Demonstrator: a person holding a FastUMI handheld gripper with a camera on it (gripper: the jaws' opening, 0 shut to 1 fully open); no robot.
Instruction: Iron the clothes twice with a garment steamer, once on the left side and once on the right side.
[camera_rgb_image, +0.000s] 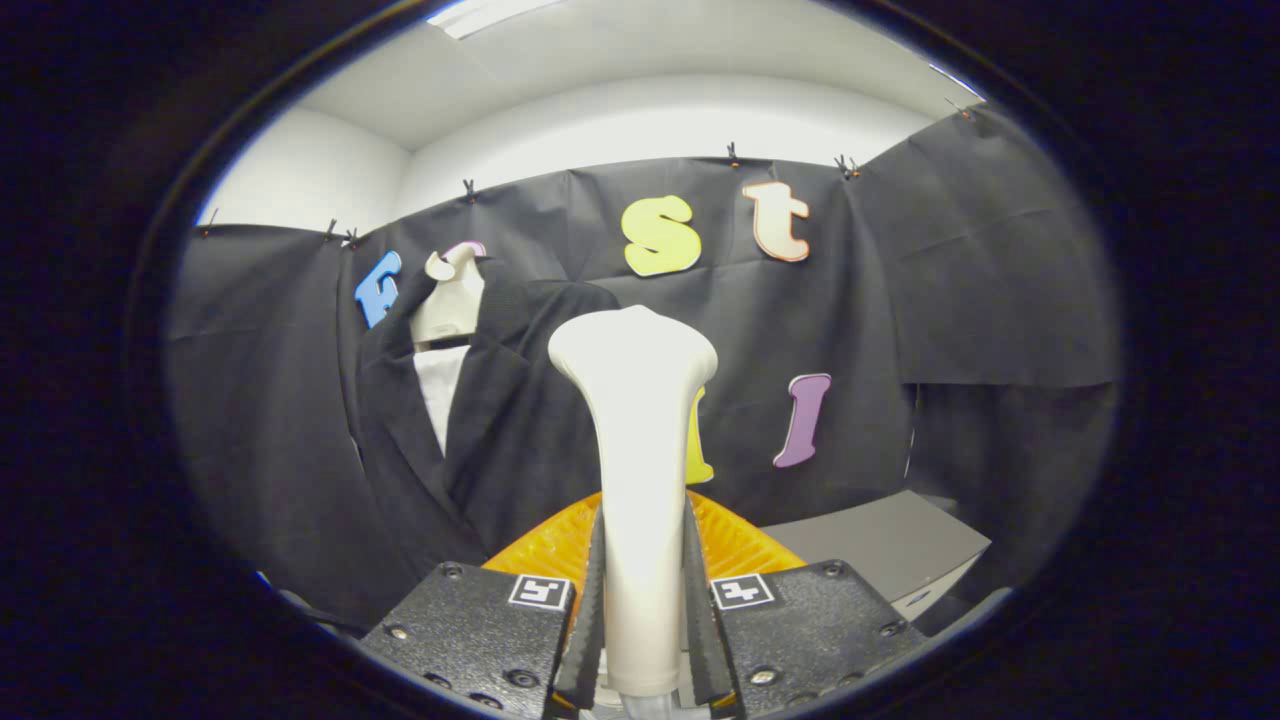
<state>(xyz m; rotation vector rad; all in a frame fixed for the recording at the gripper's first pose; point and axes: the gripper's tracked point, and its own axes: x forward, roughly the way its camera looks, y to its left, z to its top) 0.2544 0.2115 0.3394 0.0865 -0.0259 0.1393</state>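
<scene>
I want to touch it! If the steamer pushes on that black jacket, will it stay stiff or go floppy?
Probably floppy: the jacket hangs in soft folds on a mannequin. It would likely sway, not resist. The claw is shut on the steamer, which looks rigid.

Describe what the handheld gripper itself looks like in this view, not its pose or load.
The gripper has two blocky, rough-textured black finger mounts with visible screw heads. Each mount carries a small square black-and-white tag near its inner front corner. The fingers have ribbed inner faces. An orange ribbed piece sits behind them.
</scene>
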